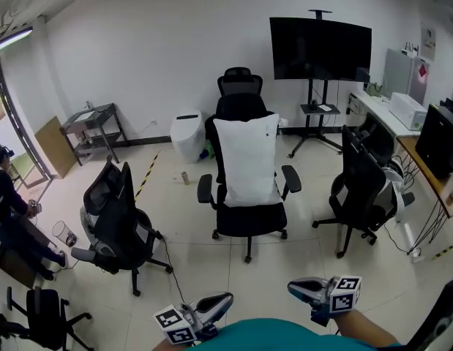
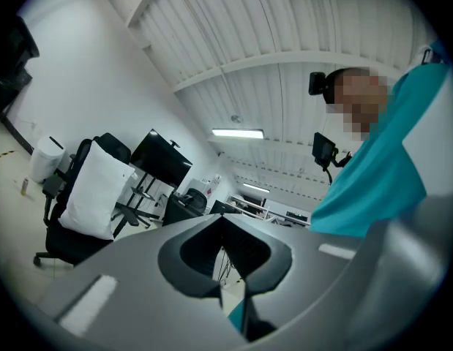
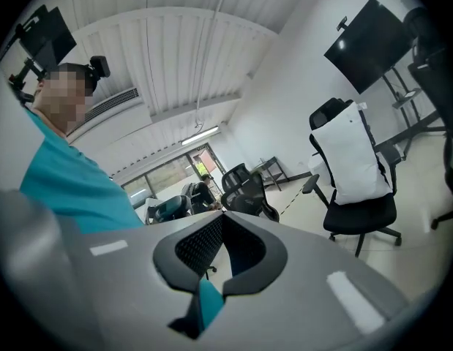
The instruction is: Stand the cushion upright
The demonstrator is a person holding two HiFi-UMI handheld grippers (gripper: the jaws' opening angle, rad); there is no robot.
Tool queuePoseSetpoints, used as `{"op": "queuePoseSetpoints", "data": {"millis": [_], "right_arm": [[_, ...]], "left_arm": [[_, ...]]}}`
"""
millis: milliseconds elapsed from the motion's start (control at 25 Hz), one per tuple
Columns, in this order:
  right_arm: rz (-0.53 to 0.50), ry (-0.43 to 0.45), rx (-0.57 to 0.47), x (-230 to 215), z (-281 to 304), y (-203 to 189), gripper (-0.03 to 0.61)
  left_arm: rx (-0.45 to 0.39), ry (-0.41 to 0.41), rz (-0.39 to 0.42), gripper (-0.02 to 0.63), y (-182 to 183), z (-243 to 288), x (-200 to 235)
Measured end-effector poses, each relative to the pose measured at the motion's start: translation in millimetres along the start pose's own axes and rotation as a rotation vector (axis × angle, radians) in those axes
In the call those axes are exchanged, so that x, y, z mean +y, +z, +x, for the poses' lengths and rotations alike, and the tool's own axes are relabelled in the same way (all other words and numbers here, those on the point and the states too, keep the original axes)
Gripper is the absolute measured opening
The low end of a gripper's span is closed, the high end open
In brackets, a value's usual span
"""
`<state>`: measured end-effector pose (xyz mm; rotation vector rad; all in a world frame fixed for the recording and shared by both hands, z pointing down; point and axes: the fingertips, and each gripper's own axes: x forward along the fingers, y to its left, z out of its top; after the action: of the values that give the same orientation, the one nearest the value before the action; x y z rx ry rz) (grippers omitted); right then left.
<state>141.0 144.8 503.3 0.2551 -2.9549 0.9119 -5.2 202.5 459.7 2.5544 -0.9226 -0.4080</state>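
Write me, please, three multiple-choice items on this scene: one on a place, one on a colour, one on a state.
1. Where is the cushion? A on the floor; B on the middle chair's seat; C on the desk.
2. What colour is the cushion? A red; B black; C white.
3. How do the right claw's jaws stand? A wide apart; B together, empty; C shut on the cushion.
Answers: 1 B, it stands on the seat; 2 C, white against the black chair; 3 B, the right gripper view shows tips meeting on nothing.
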Motion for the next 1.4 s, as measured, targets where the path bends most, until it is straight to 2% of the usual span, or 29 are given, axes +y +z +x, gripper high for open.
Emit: {"op": "queuePoseSetpoints", "data": {"millis": [160,360,520,680,920,1400], "right_arm": [[0.033,-0.001,-0.001,-5,-19,-7,0.002],[0.000,-0.005,-0.033,10,-5,-1,0.002],[0.034,-0.042,-0.083,23,14,-6,0.002],[0.040,-0.099,-0.091,22,35,-13,0.000],[-0.037,-0.172,-0.066,29,46,-13,0.000],[-0.107,-0.168,-0.024,29,62,-7,0.000]], "left_arm": [[-0.012,0.025,0.027,0.011,0,4,-14],[-0.025,0.011,0.053,0.012,11,-11,-12],[-0.018,0.005,0.041,0.012,22,-38,-2],[-0.027,-0.008,0.019,0.011,31,-54,12],[-0.044,-0.008,-0.001,0.012,42,-72,21],[-0.068,0.005,-0.014,0.012,47,-75,30]]}}
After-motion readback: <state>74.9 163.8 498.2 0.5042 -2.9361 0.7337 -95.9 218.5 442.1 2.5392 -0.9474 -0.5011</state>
